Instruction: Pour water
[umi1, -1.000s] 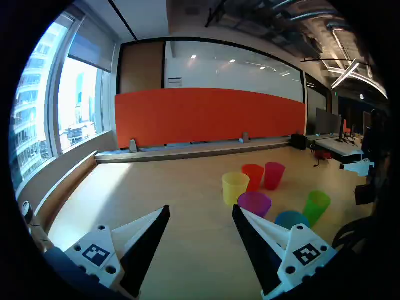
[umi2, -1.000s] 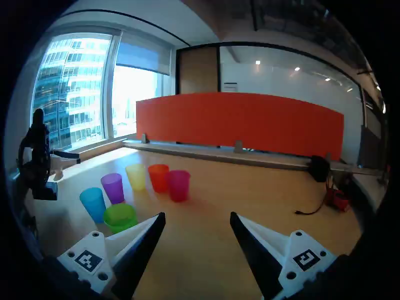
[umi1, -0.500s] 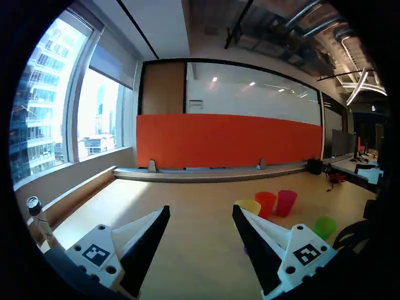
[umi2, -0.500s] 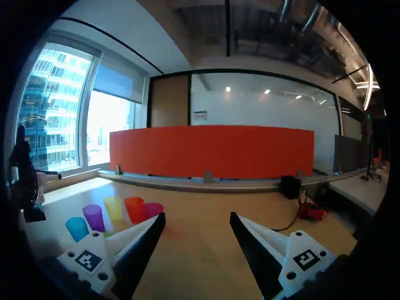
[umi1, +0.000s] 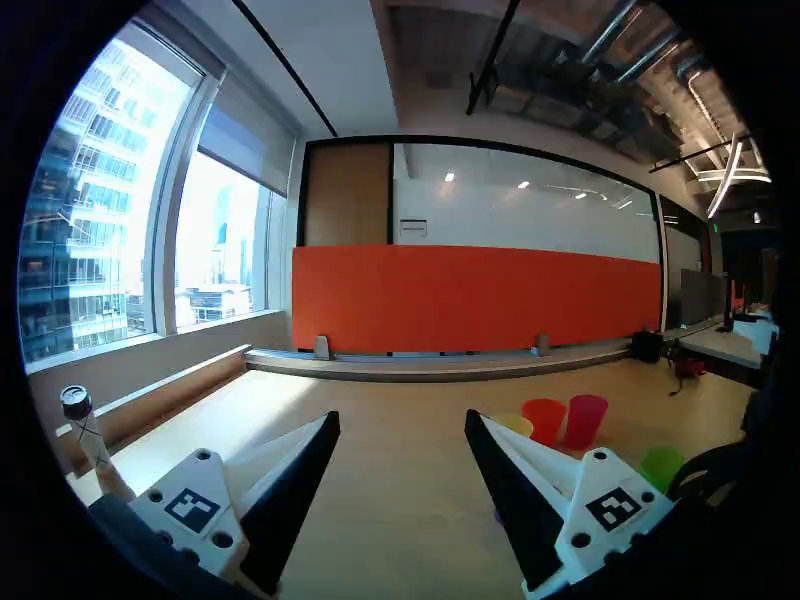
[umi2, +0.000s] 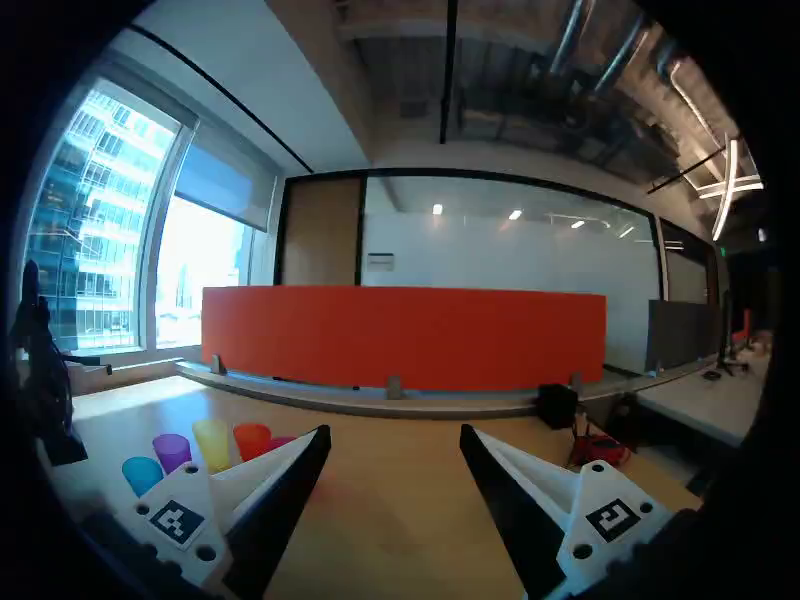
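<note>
Red cup (umi1: 545, 421) and pink cup (umi1: 585, 420) stand upright, mouths up
Your left gripper (umi1: 400, 417) and right gripper (umi2: 393, 430) are spread, pinching nothing.

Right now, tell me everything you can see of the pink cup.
The pink cup is a tapered tumbler, translucent plastic by its look, standing upright, mouth open, on the wooden table. It stands close beside the red-orange cup; whether they touch is unclear. Its inside cannot be seen. Nothing grips it.
</note>
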